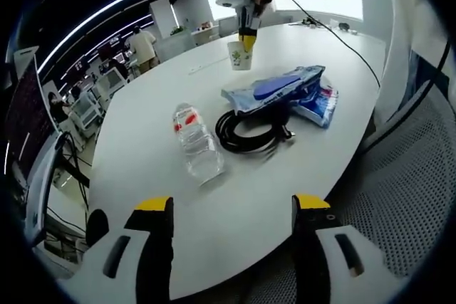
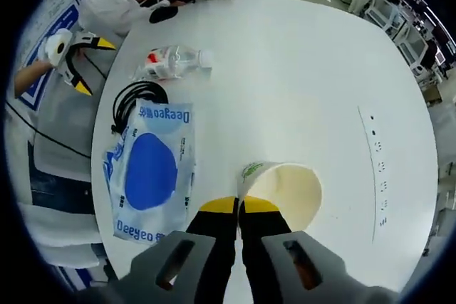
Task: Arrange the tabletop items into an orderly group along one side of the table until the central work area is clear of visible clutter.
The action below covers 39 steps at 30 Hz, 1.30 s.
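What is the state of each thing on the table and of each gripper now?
Paper cup: upright, open top, rim pinched by the right gripper.
Water bottle: lying on its side, looks empty.
Black cable: coiled, flat on the table.
Blue packet: lying flat beside the cable.
Left gripper: open, holding nothing.

I am working in an open-plan office. The big white oval meeting surface (image 1: 178, 197) in front of me is my landmark. Beyond its far edge in the left gripper view stand rows of desks with monitors (image 1: 85, 108), and people (image 1: 144, 46) stand among them. Long strip lights (image 1: 114, 8) run across the dark ceiling above that side. Beside the surface sits a grey mesh office chair (image 1: 420, 176). In the right gripper view, more desks and chairs (image 2: 385, 8) lie past the surface's far rim, and a power-socket strip (image 2: 377, 169) is set into its top.
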Tool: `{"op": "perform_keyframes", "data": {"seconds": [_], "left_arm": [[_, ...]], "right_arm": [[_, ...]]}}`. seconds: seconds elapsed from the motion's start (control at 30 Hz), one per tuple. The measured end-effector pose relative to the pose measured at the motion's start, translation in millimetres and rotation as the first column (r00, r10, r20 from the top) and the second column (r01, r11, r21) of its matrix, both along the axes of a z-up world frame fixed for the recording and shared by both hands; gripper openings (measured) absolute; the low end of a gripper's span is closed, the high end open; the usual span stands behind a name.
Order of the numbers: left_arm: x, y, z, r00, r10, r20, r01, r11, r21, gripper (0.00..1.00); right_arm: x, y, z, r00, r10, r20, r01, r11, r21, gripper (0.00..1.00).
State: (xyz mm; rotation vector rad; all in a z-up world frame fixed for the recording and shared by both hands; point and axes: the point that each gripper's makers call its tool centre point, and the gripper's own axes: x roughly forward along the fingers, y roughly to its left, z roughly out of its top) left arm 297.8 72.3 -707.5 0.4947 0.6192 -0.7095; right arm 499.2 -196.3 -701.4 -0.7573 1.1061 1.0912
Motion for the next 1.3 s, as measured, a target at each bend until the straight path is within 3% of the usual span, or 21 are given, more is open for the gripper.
{"op": "perform_keyframes", "data": {"seconds": [0.2,0.4,0.53,1.2,1.3], "left_arm": [[0.5,3,0.3,1.0,0.011,-0.002,-0.011,1.0,0.0,0.67],[-1.0,3,-2.1,1.0,0.006,-0.01,-0.006,1.0,0.007,0.67],[-1.6,3,-3.5,1.0,0.005,-0.013,-0.005,1.0,0.013,0.66],[-2.5,2,-3.8,1.0,0.001,-0.017,-0.001,1.0,0.011,0.65],[-3.1,3,-5.1,1.0,-0.001,-0.022,0.002,1.0,0.016,0.64]], "right_arm": [[0,6,-10.2,0.997,0.082,0.01,-0.081,0.993,-0.085,0.0],[-1,18,-14.1,0.997,0.083,-0.005,-0.083,0.993,-0.084,0.0],[-6,18,-18.9,0.991,0.13,-0.001,-0.129,0.984,-0.123,0.0],[-5,22,-19.3,0.998,0.061,0.003,-0.061,0.992,-0.112,0.0],[-3,20,-17.3,0.999,0.053,0.012,-0.051,0.993,-0.107,0.06]]}}
